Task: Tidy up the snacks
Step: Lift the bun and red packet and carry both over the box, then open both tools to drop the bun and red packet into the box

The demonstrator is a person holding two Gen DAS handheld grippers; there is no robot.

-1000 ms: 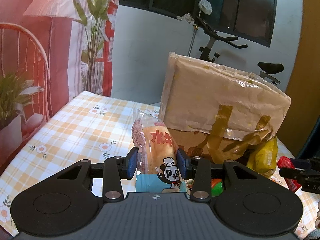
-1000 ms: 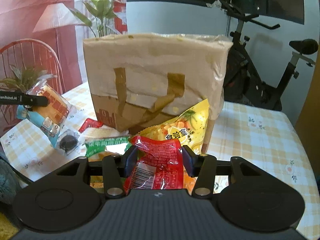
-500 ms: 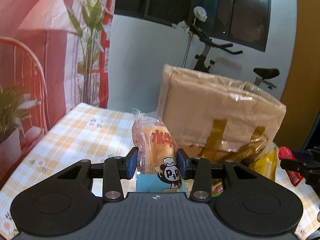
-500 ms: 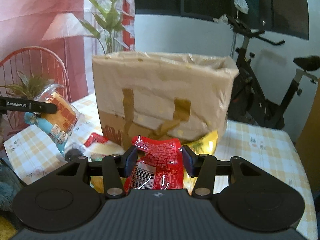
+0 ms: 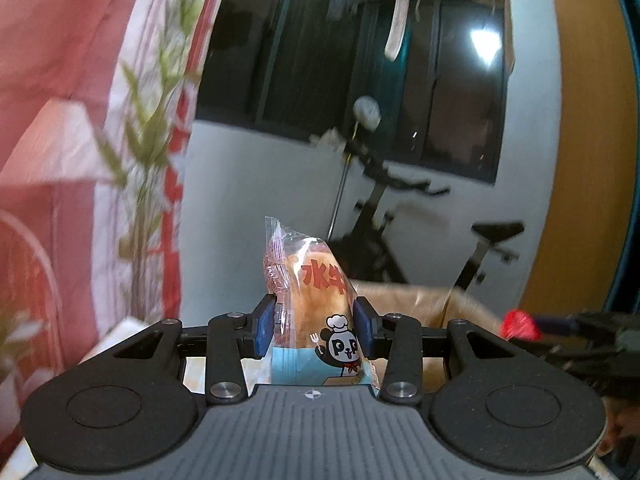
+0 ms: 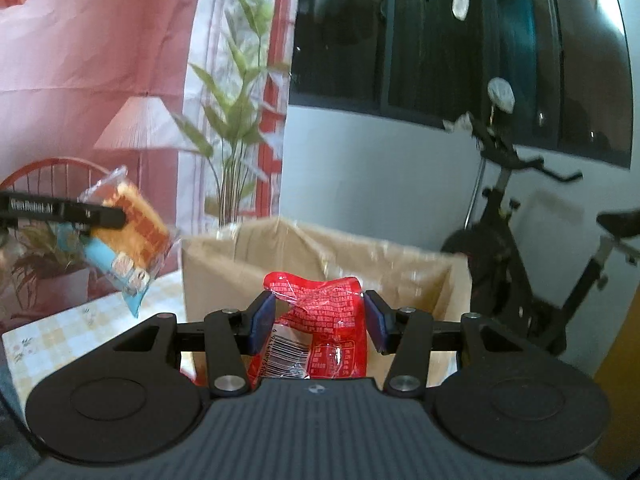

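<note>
The left gripper (image 5: pixel 315 330) pinches a wrapped panda-print bread (image 5: pixel 310 300) and the right gripper (image 6: pixel 318 322) a red snack packet (image 6: pixel 320 320), both held above the open paper bag (image 6: pixel 320 248) at lower centre, apparently for dropping in.

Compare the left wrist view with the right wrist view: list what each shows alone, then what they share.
Left wrist only: the panda print on the bread packet clamped in the left gripper.
Right wrist only: the barcode on the red packet clamped in the right gripper, and the checked tablecloth.
Both: the open brown bag, the exercise bike, both packets, and the dark window.
</note>
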